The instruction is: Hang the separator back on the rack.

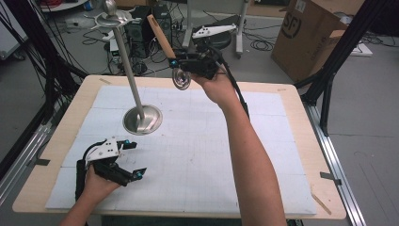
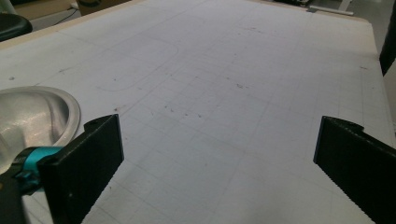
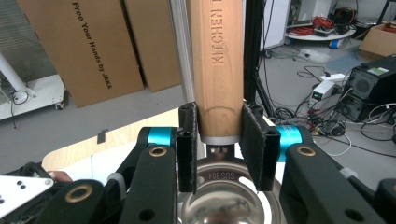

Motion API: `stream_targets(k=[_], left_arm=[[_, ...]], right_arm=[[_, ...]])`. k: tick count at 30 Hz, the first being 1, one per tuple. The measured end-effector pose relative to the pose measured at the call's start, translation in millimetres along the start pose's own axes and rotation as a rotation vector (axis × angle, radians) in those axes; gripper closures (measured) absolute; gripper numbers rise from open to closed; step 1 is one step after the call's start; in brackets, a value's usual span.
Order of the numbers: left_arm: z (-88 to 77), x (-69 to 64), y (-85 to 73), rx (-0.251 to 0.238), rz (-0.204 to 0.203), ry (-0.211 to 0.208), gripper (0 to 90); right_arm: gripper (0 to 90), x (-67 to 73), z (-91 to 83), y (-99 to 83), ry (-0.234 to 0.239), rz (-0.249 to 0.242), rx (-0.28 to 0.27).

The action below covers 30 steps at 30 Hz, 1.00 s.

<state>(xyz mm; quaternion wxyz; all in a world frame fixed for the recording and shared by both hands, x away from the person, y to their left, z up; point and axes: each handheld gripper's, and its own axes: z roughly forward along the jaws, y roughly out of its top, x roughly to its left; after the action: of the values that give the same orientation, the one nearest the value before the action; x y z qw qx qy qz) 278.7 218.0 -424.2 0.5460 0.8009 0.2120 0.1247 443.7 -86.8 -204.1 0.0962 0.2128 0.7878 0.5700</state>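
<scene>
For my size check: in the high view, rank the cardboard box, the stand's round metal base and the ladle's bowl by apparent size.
1. Cardboard box, though cut by the frame.
2. Stand's round metal base.
3. Ladle's bowl, held above the table, so nearer the camera, yet smallest.

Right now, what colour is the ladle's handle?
Light brown wood, clearest in the right gripper view.

Pale tan wooden ladle handle (image 3: 217, 65) with stamped lettering and shiny silver steel bowl (image 3: 226, 198) sits between black, teal-accented right gripper (image 3: 218, 144) pads.
</scene>
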Motion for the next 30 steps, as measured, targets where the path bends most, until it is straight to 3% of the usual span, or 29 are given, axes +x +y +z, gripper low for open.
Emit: stream_targets(k=[17,30], left_arm=[[0.0,0.3,-0.5,0.009,0.006,0.001,2.1],[-0.5,0.5,-0.4,0.012,0.01,0.003,2.1]], right_arm=[[69.1,3.6,23.2,9.7,0.031,-0.007,0.033],[69.1,14.5,32.1,10.0,0.065,-0.054,0.058]])
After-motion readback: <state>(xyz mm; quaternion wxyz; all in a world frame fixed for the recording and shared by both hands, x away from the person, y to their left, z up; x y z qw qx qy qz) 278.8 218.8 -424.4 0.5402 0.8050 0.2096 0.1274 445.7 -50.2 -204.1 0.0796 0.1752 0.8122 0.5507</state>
